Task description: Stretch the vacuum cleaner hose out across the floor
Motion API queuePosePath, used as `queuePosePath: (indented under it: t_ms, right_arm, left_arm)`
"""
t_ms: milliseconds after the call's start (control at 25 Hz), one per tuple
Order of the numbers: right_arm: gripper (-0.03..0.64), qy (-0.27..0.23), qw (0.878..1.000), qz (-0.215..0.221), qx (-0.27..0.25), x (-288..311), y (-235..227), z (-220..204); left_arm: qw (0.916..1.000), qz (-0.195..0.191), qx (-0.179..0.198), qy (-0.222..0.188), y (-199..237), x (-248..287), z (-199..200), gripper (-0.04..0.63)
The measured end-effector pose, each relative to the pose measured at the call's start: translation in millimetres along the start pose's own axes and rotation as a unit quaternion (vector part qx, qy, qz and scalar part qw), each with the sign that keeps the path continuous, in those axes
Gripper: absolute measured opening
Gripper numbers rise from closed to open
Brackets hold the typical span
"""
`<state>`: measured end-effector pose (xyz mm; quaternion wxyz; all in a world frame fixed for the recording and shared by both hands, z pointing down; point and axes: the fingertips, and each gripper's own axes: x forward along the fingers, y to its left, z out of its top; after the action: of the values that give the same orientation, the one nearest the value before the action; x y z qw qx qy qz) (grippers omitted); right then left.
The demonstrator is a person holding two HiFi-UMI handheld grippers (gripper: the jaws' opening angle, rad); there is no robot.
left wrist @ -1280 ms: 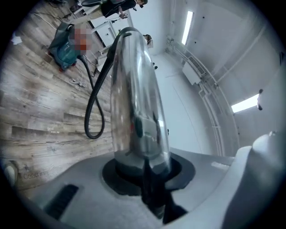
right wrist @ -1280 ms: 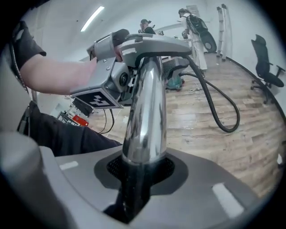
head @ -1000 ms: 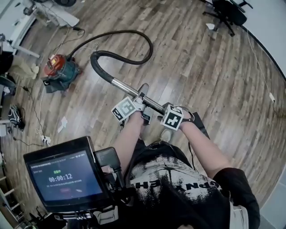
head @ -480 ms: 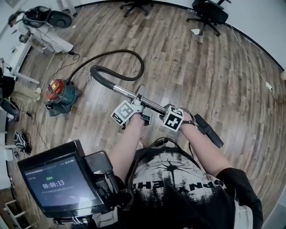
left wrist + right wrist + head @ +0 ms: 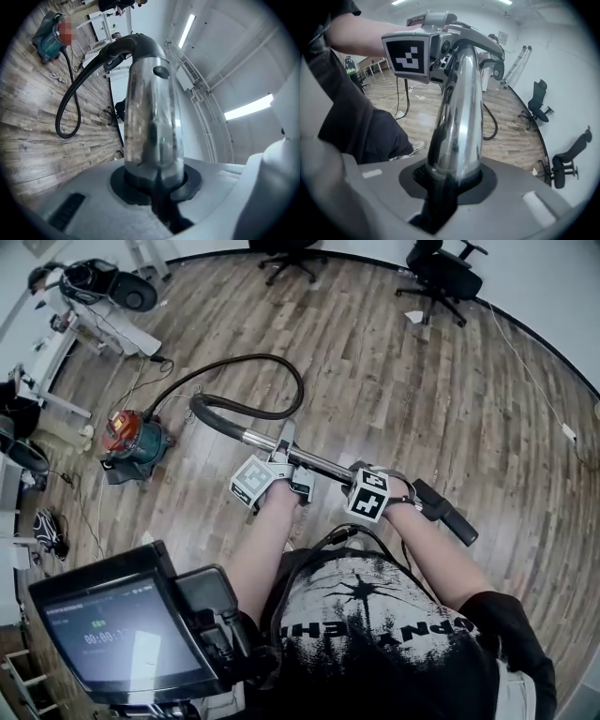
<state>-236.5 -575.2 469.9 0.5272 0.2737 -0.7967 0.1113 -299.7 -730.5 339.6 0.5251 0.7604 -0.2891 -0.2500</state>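
At the far left, the red and green vacuum cleaner [image 5: 131, 439] sits on the wooden floor [image 5: 394, 381]. Its black hose [image 5: 281, 367] runs out from it, bends round in one big loop on the floor and comes back to the shiny metal tube [image 5: 314, 462]. The hose is curled, not straight, and its thick last part lifts up off the floor to meet the tube. The tube is held up in the air, slanting across in front of the person.

The left tongs [image 5: 292, 476] have just been closing, and they are clamped on the tube near its hose end. Further right, the right tongs [image 5: 394, 491] have also been closing and squeeze the same tube. Past them the black end piece [image 5: 448, 517] sticks out. Two office chairs [image 5: 441, 273] stand far back by the wall.
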Motion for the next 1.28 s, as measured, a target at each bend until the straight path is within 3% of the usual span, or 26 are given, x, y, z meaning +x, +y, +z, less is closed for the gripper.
queuePosePath:
  t_ms: [80, 400, 720, 1280]
  right_arm:
    - [0.100, -0.010, 1.000, -0.008, -0.012, 1.8, 5.3, -15.0]
    - [0.087, -0.036, 0.999, 0.034, -0.020, -10.5, 27.7, -22.7]
    - [0.087, -0.050, 0.997, 0.057, -0.013, -8.0, 52.9, -28.3]
    - [0.086, -0.007, 0.999, 0.035, -0.005, 2.5, 134.3, -0.1]
  left_arm:
    - [0.9999, 0.002, 0.010, -0.010, -2.6, -7.6, -15.4, 0.046]
    - [0.9990, 0.025, 0.023, -0.030, -11.8, -31.4, -30.3, 0.046]
    - [0.9979, 0.045, 0.043, -0.017, -11.9, -50.9, -42.0, 0.046]
    - [0.9998, 0.016, -0.005, -0.011, 5.7, -137.3, -26.7, 0.046]
